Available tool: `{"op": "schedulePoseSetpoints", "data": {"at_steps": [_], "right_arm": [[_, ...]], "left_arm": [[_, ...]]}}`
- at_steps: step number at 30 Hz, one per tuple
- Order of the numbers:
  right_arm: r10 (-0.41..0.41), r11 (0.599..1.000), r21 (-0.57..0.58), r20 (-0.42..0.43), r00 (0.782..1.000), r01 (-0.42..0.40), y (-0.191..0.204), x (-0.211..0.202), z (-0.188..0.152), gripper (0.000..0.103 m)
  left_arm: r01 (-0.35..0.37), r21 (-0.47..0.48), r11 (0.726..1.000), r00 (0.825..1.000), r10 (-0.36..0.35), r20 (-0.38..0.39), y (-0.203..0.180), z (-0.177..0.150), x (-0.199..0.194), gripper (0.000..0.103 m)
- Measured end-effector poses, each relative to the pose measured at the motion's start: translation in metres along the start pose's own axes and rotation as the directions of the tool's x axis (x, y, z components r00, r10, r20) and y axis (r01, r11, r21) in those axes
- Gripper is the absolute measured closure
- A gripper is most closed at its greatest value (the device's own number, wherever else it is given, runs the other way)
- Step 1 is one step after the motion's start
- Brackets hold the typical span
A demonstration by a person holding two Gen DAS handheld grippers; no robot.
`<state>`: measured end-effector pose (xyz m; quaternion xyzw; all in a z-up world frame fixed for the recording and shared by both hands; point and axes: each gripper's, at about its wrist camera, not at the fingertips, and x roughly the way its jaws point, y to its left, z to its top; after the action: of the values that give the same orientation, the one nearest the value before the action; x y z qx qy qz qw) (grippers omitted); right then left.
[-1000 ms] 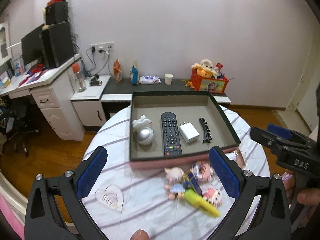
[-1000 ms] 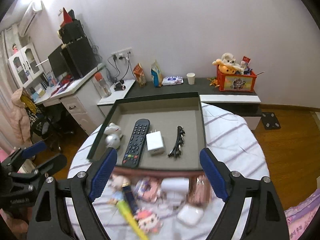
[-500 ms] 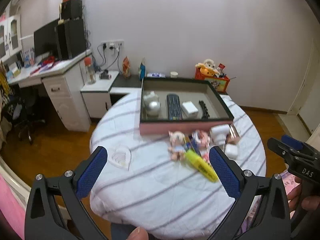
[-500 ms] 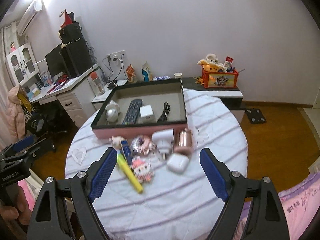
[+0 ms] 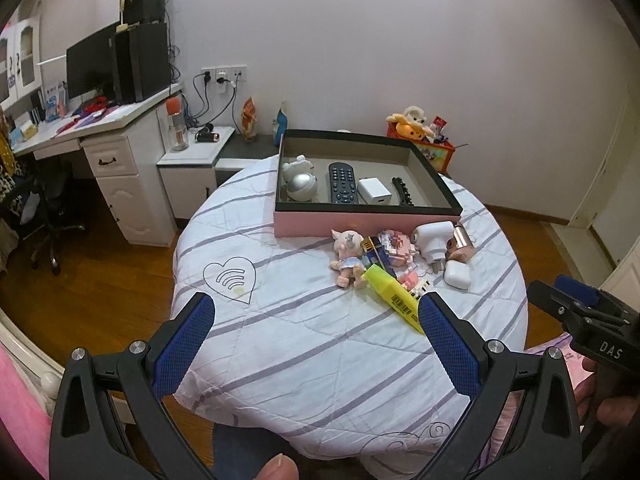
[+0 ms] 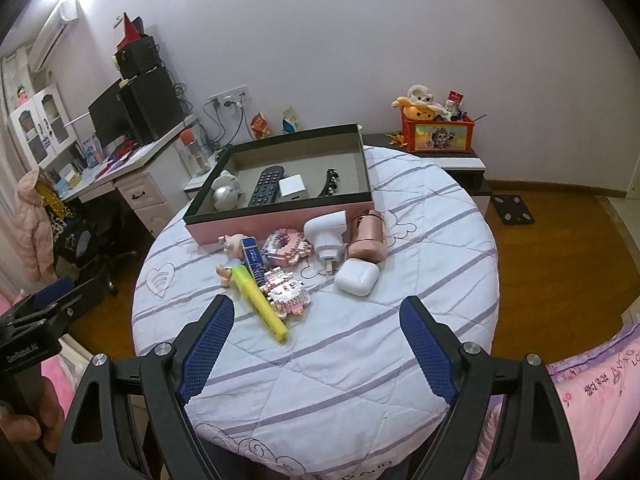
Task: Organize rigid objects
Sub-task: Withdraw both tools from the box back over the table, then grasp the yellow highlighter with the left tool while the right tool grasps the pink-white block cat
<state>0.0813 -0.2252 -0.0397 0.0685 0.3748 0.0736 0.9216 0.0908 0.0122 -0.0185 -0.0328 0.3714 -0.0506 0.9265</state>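
At centre right of the left wrist view, a yellow highlighter [image 5: 394, 294] lies on the surface [image 5: 320, 344] below the pink box [image 5: 360, 224]: light, stiff, slick, best pinched mid-barrel. The left gripper [image 5: 316, 344] has jaws wide apart, holding nothing.

In the right wrist view's centre, the earbud case [image 6: 356, 277] looks smooth and slippery; the right gripper [image 6: 316, 340] also gapes empty.

The left gripper [image 5: 316, 338] and right gripper [image 6: 316, 338] both hang over the near edge of the round table [image 5: 320, 360], tilted downward, jaws spread wide with nothing between the blue pads. A thumb tip [image 5: 277, 467] shows below the left gripper; fingers, seemingly curled, wrap each handle.
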Motion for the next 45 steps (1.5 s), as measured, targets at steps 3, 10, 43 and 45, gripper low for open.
{"op": "schedulePoseSetpoints", "data": {"at_steps": [3, 10, 43, 45], "right_arm": [[0.002, 1.000, -0.016, -0.009, 1.000, -0.002, 0.004, 0.004, -0.001, 0.017], [-0.002, 1.000, -0.015, -0.027, 1.000, 0.002, 0.003, 0.010, -0.002, 0.017], [0.047, 0.999, 0.033, -0.127, 0.991, -0.044, -0.040, 0.075, 0.008, 0.017], [0.050, 0.999, 0.023, -0.138, 0.989, -0.047, -0.036, 0.081, 0.008, 0.017]], "left_arm": [[-0.003, -0.001, 1.000, 1.000, 0.003, -0.011, 0.000, 0.000, 0.005, 0.000], [0.009, -0.007, 1.000, 0.998, -0.009, -0.058, -0.010, -0.006, 0.031, 0.000], [-0.058, -0.055, 0.997, 0.968, 0.042, -0.248, -0.050, -0.036, 0.170, 0.001], [-0.060, -0.055, 0.997, 0.970, 0.045, -0.238, -0.045, -0.034, 0.170, 0.002]]}}
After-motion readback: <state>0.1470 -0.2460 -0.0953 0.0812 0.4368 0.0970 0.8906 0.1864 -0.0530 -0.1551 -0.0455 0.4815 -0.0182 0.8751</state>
